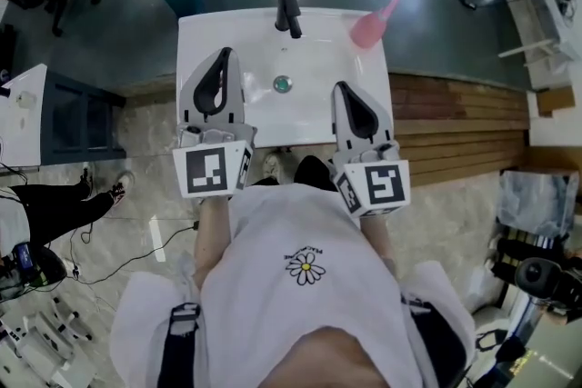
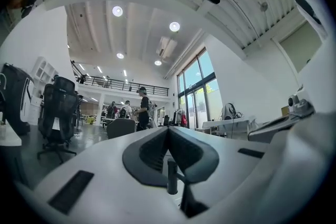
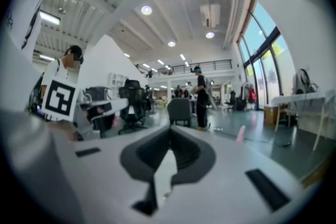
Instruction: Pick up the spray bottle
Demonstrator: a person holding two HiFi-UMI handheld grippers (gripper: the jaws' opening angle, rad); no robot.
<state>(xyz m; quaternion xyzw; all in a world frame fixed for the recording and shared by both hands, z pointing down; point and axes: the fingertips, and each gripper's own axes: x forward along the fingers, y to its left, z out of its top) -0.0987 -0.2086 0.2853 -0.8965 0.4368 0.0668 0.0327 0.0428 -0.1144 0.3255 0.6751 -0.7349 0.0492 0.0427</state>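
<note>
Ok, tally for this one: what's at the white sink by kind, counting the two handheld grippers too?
Pink spray bottle: 1
Black faucet: 1
Drain: 1
Grippers: 2, the left gripper and the right gripper
Total: 5

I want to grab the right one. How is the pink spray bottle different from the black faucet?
The spray bottle is pink; the faucet is black. The spray bottle stands at the back right corner of the white sink; the faucet stands midway along the back edge. Both sit on the sink's rim.
</note>
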